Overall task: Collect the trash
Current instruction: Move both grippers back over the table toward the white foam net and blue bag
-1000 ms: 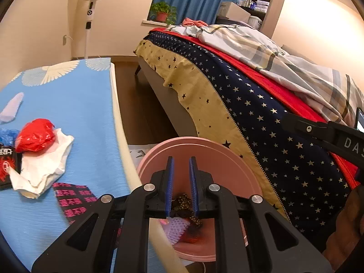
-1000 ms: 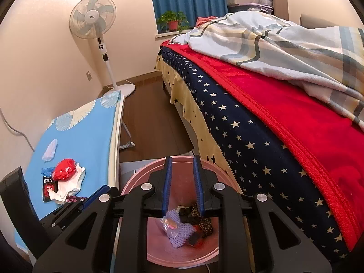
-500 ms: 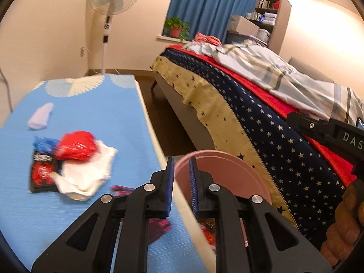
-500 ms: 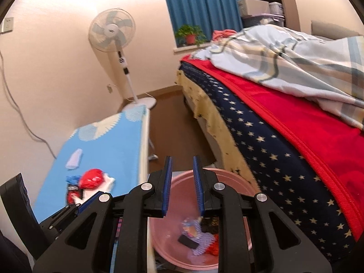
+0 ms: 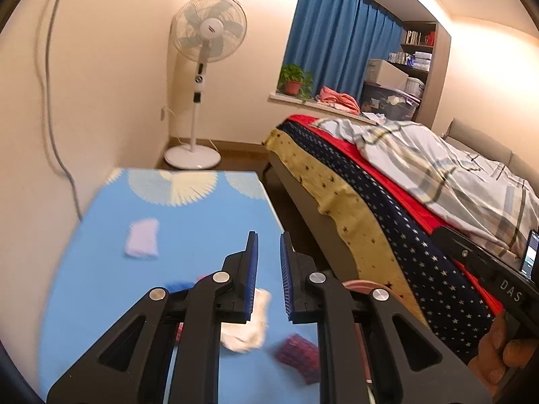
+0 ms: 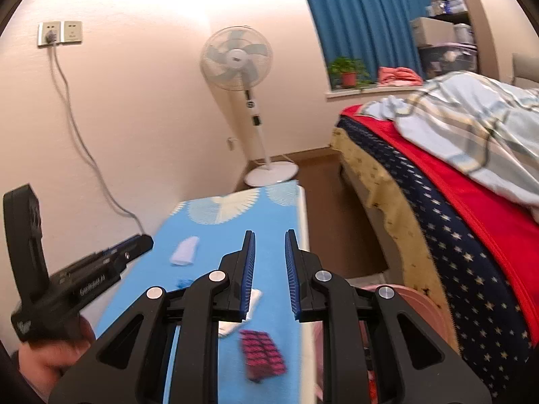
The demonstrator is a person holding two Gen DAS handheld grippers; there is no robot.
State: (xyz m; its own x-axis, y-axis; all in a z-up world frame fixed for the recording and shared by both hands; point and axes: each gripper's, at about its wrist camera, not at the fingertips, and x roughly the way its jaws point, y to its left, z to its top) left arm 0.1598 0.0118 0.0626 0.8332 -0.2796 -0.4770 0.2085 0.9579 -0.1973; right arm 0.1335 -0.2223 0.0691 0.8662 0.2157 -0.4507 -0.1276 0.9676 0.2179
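Claws, left [image 5: 268, 259] and right [image 6: 269, 257], we hold slightly parted and empty above the tabletop [image 5: 188, 235], whose wall socket [image 6: 60, 33] only our right view shows.

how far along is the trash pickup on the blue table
Partly done at most: the pink bin shows only its rim now. Nothing is in hand: the left hand-held gripper and right hand-held gripper hold nothing. Left on the blue table: pale wrapper, white tissue, dark pink-printed packet.

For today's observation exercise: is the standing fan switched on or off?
Cannot tell for certain. The fan shows separate, fairly distinct blades in both views, which suggests it is off, but the pictures are blurred by camera motion.
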